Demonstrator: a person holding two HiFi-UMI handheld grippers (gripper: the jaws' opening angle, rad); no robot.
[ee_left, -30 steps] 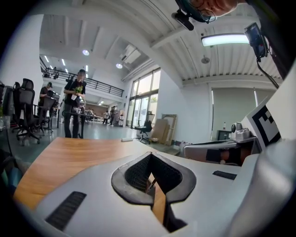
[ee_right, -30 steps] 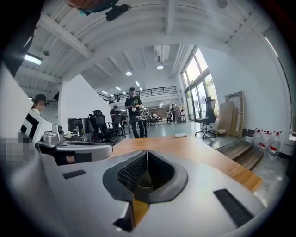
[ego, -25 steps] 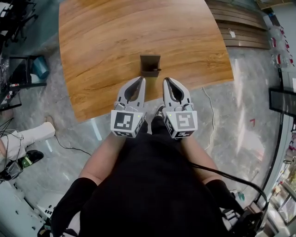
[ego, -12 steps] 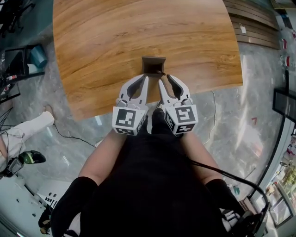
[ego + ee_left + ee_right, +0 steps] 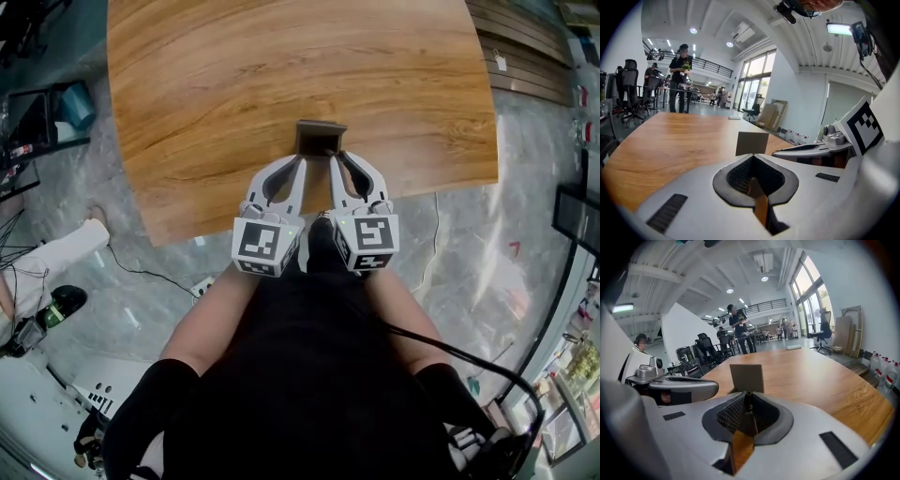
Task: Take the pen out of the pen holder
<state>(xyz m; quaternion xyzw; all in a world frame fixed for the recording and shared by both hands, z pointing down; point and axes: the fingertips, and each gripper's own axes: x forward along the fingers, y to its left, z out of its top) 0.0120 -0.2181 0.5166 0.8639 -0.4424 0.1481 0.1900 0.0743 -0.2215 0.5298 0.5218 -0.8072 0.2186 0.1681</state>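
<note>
The pen holder (image 5: pixel 320 138) is a small brown square box near the front edge of the wooden table (image 5: pixel 234 84). Both grippers point at it side by side. My left gripper (image 5: pixel 302 160) is shut and empty, its tips just short of the holder's near left side. My right gripper (image 5: pixel 335 158) is also shut, its tips at the holder's near right corner. In the left gripper view the holder (image 5: pixel 752 143) stands just beyond the tips. In the right gripper view the holder (image 5: pixel 746 377) is equally close, and a thin dark sliver (image 5: pixel 748 404), perhaps the pen, shows in the hollow between the pads.
The table's front edge (image 5: pixel 216 217) runs under both grippers, with marble floor and a cable (image 5: pixel 150 277) below. Someone's leg and shoe (image 5: pixel 56 272) are at the left. Office chairs (image 5: pixel 628 89) and standing people (image 5: pixel 682 77) are beyond the far end.
Both grippers have moved forward over the table edge until their tips reach the pen holder. Their jaws stayed shut throughout.
</note>
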